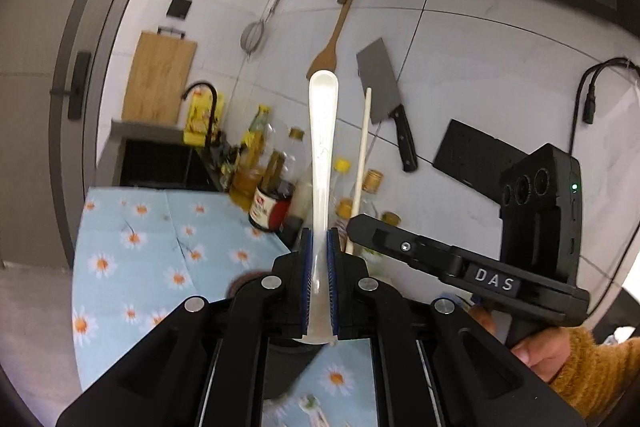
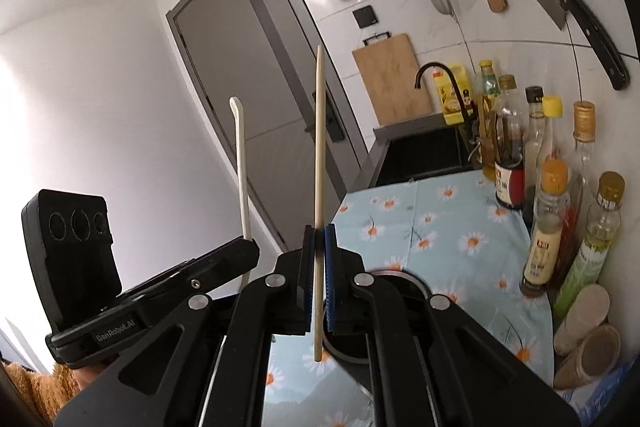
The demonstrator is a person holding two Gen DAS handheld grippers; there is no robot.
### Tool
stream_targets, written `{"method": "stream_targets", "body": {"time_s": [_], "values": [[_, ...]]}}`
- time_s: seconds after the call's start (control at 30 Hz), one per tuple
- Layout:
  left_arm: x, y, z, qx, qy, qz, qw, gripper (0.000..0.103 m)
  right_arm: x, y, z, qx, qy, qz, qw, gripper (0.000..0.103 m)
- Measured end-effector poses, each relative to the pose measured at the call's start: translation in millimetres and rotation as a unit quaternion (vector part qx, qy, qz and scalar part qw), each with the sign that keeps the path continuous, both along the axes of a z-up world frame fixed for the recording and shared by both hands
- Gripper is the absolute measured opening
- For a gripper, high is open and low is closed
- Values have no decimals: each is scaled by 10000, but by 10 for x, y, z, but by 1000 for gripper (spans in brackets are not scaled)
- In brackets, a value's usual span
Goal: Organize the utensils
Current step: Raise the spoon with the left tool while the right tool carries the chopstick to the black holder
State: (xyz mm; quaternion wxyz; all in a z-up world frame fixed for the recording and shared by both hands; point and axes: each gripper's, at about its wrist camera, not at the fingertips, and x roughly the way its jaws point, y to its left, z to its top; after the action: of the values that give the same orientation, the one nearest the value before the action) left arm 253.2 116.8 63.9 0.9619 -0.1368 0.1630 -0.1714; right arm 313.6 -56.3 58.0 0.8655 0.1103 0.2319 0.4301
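Observation:
My left gripper [image 1: 319,235] is shut on a white plastic spoon [image 1: 322,147], held upright above the counter with its bowl end up. My right gripper [image 2: 319,229] is shut on a single wooden chopstick [image 2: 319,155], also upright. The two grippers are side by side: the chopstick [image 1: 362,163] and the right gripper [image 1: 356,223] show just right of the spoon in the left wrist view, and the spoon [image 2: 241,163] and the left gripper [image 2: 240,251] show to the left in the right wrist view. A dark round container [image 2: 384,307] sits under the grippers, mostly hidden.
A daisy-print blue cloth [image 1: 132,251] covers the counter. Several oil and sauce bottles [image 2: 508,147] stand along the wall. A cleaver [image 1: 380,83], wooden spatula [image 1: 332,39] and strainer [image 1: 253,35] hang on the tiled wall. A sink [image 2: 420,151], faucet and cutting board [image 2: 394,79] are beyond.

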Motion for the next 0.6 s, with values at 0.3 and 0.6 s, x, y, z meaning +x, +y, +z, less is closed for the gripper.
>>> {"method": "stream_targets", "body": {"time_s": [0.3,0.6], "values": [[215,-4,-174,43,-310,80,9995,6,197,1,-132,188,-106,-263,9994,6],[395,-63,-485,175,-11,12,9998,6,316,59,-411,-79,19,-390,9992,6]]}}
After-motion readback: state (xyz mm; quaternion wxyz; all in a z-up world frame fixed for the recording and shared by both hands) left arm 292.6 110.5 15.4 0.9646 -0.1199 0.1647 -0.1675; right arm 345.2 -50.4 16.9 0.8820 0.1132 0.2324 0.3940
